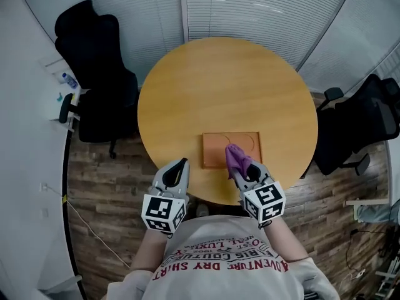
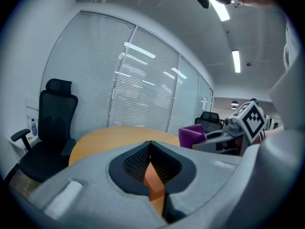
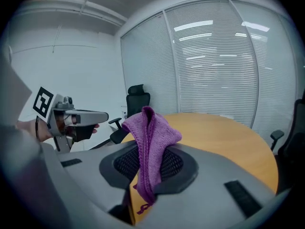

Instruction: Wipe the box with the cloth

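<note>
A flat orange box lies on the round wooden table near its front edge. My right gripper is shut on a purple cloth, which rests over the box's right front part. In the right gripper view the cloth sticks up from between the jaws, with a sliver of the box below. My left gripper hovers at the table's front edge, just left of the box, shut and holding nothing. From the left gripper view the cloth shows to the right.
A black office chair stands left of the table and two more at its right. Window blinds close off the far side. A water bottle sits on a ledge at the left wall.
</note>
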`<move>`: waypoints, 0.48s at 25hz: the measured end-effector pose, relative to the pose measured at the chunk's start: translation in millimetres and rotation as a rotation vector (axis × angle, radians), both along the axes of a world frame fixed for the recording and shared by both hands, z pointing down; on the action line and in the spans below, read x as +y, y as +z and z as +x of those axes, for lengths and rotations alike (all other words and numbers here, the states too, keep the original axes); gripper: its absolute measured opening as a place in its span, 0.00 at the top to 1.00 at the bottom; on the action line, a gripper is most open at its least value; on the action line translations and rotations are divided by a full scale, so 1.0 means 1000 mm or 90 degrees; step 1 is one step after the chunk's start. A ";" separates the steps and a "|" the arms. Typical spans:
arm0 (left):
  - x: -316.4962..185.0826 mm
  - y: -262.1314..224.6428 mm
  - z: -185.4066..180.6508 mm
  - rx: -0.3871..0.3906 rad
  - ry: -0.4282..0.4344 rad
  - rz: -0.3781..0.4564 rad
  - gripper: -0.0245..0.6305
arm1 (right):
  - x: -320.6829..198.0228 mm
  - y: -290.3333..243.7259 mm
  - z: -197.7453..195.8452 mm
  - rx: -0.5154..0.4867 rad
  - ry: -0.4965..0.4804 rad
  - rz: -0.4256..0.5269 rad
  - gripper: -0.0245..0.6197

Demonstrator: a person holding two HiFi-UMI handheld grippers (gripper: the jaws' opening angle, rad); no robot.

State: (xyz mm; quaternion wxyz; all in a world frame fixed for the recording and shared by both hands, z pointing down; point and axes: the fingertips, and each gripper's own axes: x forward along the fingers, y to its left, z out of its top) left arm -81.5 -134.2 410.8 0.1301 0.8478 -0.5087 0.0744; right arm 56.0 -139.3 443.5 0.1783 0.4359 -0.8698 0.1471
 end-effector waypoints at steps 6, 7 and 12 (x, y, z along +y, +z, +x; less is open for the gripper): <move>-0.017 0.011 -0.004 -0.007 -0.043 -0.010 0.95 | -0.040 0.018 -0.023 0.048 -0.079 -0.005 0.83; -0.020 0.013 -0.005 -0.005 -0.043 -0.012 0.95 | -0.047 0.022 -0.027 0.051 -0.089 -0.010 0.83; -0.033 0.028 -0.010 -0.031 -0.065 -0.027 0.95 | -0.083 0.046 -0.040 0.076 -0.122 -0.029 0.83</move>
